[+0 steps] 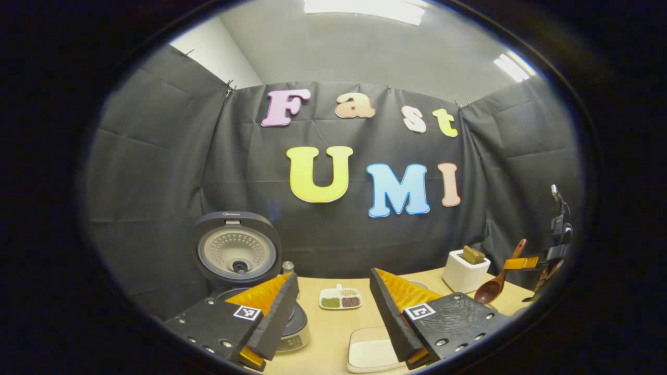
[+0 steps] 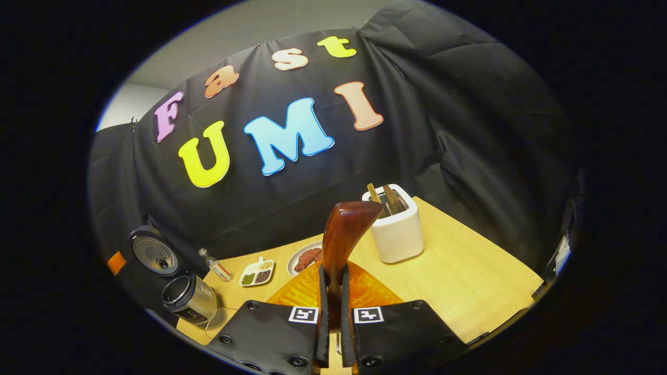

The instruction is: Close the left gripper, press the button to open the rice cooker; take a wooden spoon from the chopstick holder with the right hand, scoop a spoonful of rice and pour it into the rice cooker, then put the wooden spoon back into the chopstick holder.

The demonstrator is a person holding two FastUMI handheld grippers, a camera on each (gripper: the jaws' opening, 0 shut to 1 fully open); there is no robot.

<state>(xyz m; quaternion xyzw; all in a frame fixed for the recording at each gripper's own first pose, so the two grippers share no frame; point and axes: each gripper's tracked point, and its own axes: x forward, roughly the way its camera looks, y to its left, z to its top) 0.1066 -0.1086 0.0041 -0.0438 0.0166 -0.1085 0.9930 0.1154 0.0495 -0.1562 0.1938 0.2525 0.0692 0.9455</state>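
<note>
The rice cooker (image 1: pixel 294 325) stands at the left with its lid (image 1: pixel 237 252) raised; the cooker (image 2: pixel 190 297) sits far left in the right gripper view. My left gripper (image 1: pixel 333 277) is open in front of it with nothing between the fingers. My right gripper (image 2: pixel 333 268) is shut on the handle of the wooden spoon (image 2: pixel 344 232). The wooden spoon (image 1: pixel 495 285) hangs bowl-down just right of the white chopstick holder (image 1: pixel 465 272), held by the right gripper (image 1: pixel 523 263). The chopstick holder (image 2: pixel 398 229) holds a few wooden utensils. A small divided dish (image 1: pixel 340 298) carries grains.
A flat white tray (image 1: pixel 372 350) lies near the front of the wooden table (image 2: pixel 469 271). A plate (image 2: pixel 307 258) with reddish pieces and a small bottle (image 2: pixel 214 265) stand between the divided dish (image 2: pixel 257 272) and the back cloth wall.
</note>
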